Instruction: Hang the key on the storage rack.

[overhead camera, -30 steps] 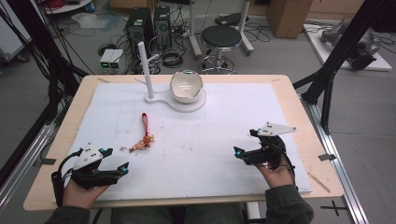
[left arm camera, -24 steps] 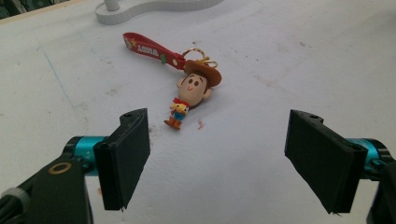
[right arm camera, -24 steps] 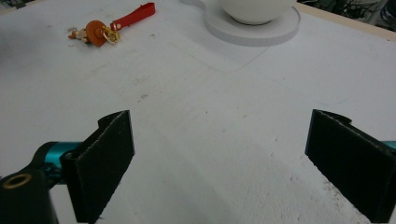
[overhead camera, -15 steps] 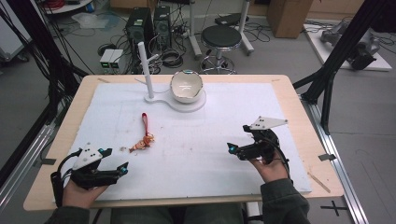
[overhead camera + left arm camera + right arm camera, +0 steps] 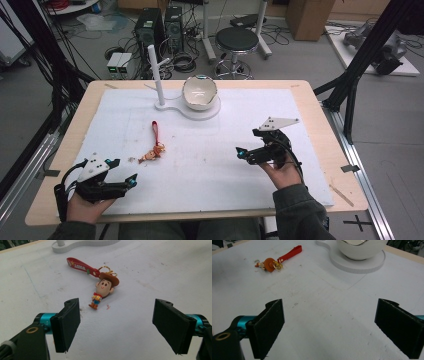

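Your left claw (image 5: 131, 180), jaws wide open, is nearer the keychain (image 5: 100, 287), which lies on the bench just ahead, strap running away toward the stand (image 5: 186, 107); right claw (image 5: 240, 152) gapes too.

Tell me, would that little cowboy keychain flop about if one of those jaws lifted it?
Probably. The keychain joins a red strap to the figure by small gold rings, so whichever end isn't held would likely dangle. It looks small and light, and lying flat it seems unlikely to roll.
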Demonstrator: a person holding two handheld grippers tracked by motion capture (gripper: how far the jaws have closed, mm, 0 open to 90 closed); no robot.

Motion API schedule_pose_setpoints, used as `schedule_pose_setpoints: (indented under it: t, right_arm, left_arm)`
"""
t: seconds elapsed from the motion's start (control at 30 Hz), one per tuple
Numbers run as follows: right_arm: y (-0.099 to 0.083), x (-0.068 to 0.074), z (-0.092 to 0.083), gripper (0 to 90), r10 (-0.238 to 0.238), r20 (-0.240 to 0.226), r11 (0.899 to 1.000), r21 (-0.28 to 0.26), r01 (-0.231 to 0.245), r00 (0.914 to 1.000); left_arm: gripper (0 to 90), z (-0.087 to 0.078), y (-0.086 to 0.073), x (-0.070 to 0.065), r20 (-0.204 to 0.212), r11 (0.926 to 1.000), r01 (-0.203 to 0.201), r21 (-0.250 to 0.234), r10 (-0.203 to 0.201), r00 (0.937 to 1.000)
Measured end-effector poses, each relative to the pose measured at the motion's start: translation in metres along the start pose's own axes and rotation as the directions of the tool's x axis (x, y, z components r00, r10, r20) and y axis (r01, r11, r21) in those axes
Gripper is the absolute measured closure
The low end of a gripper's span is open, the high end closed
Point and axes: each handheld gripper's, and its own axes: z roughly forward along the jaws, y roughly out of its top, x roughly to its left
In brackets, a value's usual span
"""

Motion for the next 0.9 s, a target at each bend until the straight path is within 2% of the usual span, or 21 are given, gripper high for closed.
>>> schedule_pose_setpoints:
  t: [0.3,0.63,0.67,0.9]
  right_arm:
    - [0.017,0.005,0.013,8.2,-0.002,-0.021,1.000,0.029,0.003,0.9998]
    - [0.033,0.009,0.023,8.6,-0.014,-0.045,0.999,0.036,0.016,0.9989]
    - [0.037,0.010,0.025,14.2,-0.020,-0.054,0.999,0.038,0.022,0.9983]
    - [0.049,0.014,0.032,14.9,-0.039,-0.074,0.999,0.033,0.042,0.9965]
  left_arm:
    - [22.7,0.000,0.000,-0.001,0.002,1.0000,-0.002,0.000,0.002,1.0000]
    - [22.7,0.000,0.001,-0.001,0.001,1.0000,-0.007,0.001,0.007,1.0000]
    - [22.7,0.000,0.000,0.000,0.002,1.0000,-0.006,0.001,0.006,1.0000]
    - [22.7,0.000,0.000,0.000,0.000,1.0000,-0.002,-0.001,0.002,1.0000]
